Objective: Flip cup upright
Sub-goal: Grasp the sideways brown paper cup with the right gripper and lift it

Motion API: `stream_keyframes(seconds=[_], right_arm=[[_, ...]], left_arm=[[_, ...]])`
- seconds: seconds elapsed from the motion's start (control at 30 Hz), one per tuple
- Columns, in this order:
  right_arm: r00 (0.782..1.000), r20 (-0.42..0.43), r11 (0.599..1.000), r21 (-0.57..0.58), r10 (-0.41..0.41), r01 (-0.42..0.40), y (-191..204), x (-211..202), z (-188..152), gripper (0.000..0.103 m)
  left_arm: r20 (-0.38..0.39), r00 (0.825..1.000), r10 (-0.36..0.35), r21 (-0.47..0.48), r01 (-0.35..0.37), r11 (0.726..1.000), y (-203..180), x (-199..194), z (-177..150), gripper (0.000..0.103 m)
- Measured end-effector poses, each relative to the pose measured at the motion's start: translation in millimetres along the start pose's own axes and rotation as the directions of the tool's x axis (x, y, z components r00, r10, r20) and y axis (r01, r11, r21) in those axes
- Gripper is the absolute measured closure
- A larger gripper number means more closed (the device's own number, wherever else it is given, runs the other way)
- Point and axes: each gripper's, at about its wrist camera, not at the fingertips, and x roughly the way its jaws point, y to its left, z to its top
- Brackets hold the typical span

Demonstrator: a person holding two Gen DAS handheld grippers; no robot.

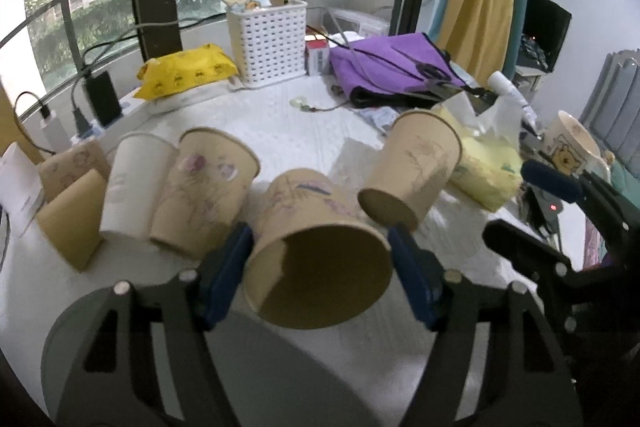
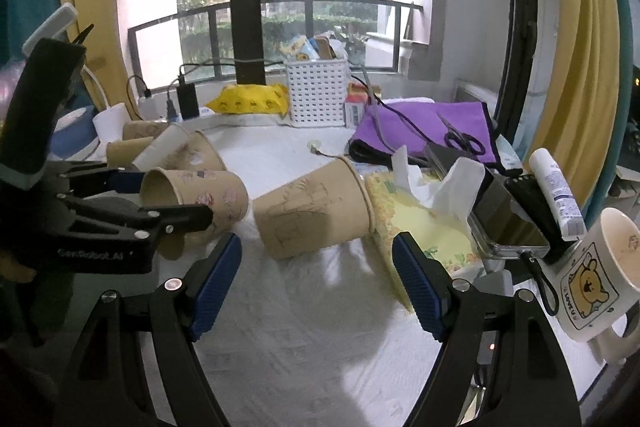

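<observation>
We've got the left gripper (image 1: 320, 259) w/ jaws around the tipped paper cup (image 1: 316, 247), contact unclear; it's light & crushable imo, so pinch the walls gently; right gripper (image 2: 318, 281) jaws open.

Between the left gripper's (image 1: 320, 279) spread fingers: a tilted cup (image 1: 316, 251), mouth toward the camera. To its left, a row of cups (image 1: 168, 187) standing close together; to its right, another cup (image 1: 412, 171) (on its side, rim against the tissue pack (image 2: 424, 223)). Behind, on the table (image 1: 288, 123): a basket (image 1: 268, 43), with a cloth (image 1: 396, 63) to its right. Far right: a mug (image 2: 600, 275).
</observation>
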Motion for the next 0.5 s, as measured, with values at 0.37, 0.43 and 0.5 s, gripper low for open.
stream_keyframes(seconds=[0.37, 0.43, 0.5], right_arm=[[0.998, 0.055, 0.998, -0.044, 0.035, -0.033, 51, -40, 3, 0.023], [0.997, 0.058, 0.998, -0.048, 0.048, -0.045, 62, -46, 1, 0.023], [0.997, 0.056, 0.997, -0.05, 0.061, -0.058, 74, -50, -1, 0.023]], left_arm=[[0.05, 0.999, -0.01, -0.005, 0.01, 1.0, 18, -81, -47, 0.033], [0.051, 0.999, -0.012, -0.002, 0.013, 1.0, 24, -92, -57, 0.032], [0.053, 0.999, -0.012, -0.001, 0.012, 1.0, 31, -107, -72, 0.032]])
